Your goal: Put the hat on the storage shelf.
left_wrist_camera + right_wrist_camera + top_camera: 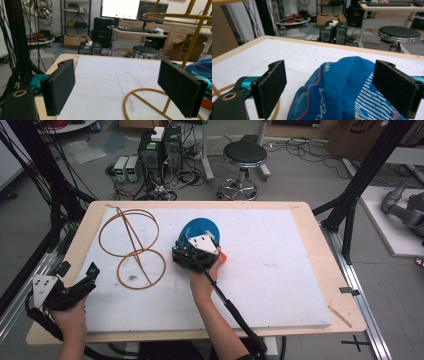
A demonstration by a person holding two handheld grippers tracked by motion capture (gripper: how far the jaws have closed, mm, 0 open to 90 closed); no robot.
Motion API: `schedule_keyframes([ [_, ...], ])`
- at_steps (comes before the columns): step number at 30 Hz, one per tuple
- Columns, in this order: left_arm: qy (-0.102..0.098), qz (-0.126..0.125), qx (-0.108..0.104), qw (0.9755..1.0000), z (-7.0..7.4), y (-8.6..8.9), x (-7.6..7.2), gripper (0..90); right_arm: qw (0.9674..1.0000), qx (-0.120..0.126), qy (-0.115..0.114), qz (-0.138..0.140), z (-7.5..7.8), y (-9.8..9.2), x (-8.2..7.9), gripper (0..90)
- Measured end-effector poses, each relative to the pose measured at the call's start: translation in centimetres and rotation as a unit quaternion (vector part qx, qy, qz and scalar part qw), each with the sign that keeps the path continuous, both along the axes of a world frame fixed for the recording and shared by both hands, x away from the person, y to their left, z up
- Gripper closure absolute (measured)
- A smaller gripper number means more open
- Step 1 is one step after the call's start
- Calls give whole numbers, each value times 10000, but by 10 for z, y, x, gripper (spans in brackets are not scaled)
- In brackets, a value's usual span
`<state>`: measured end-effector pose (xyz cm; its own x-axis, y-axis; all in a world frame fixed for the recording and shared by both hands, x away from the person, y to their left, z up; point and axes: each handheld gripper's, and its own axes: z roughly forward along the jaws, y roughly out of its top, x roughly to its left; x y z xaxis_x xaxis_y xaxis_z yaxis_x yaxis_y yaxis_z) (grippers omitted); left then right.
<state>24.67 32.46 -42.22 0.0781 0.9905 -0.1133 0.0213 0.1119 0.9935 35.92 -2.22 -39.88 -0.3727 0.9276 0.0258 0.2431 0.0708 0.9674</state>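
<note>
A blue mesh cap (200, 226) with orange trim lies near the middle of the white foam board (280, 270). My right gripper (186, 245) hovers over its near side, open. In the right gripper view the cap (342, 85) bulges up between the two spread jaws of that gripper (334, 87), and whether they touch it is unclear. A gold wire stand (135, 251) with two rings sits on the board's left part. My left gripper (78, 268) is held open at the table's front left corner, pointing toward the stand (197, 30), with nothing between its jaws (122, 87).
The board rests on a wooden table (330, 250). Behind the table stand a black stool (245, 155) and computer boxes (160, 147) among floor cables. Black frame posts (350, 205) rise at the right, and cables hang at the left.
</note>
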Motion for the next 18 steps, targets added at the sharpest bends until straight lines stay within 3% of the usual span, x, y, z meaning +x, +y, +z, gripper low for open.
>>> schedule_keyframes([
  [4, -6, 4, -22, 10000, 0, 0, 0, 150, 9997, 65, 191, -139, -4, 0, 7, 136],
  [10, 1, -2, -13, 10000, 0, 0, 0, 150, 9993, -29, 262, -251, -8, 2, 10, 175],
  [14, 13, -3, -10, 10000, -1, 0, 0, 150, 9986, -100, 304, -410, -10, 5, 12, 249],
  [18, 13, -5, -3, 10000, -1, 0, 0, 150, 9985, -155, 365, -381, -11, 5, 13, 325],
])
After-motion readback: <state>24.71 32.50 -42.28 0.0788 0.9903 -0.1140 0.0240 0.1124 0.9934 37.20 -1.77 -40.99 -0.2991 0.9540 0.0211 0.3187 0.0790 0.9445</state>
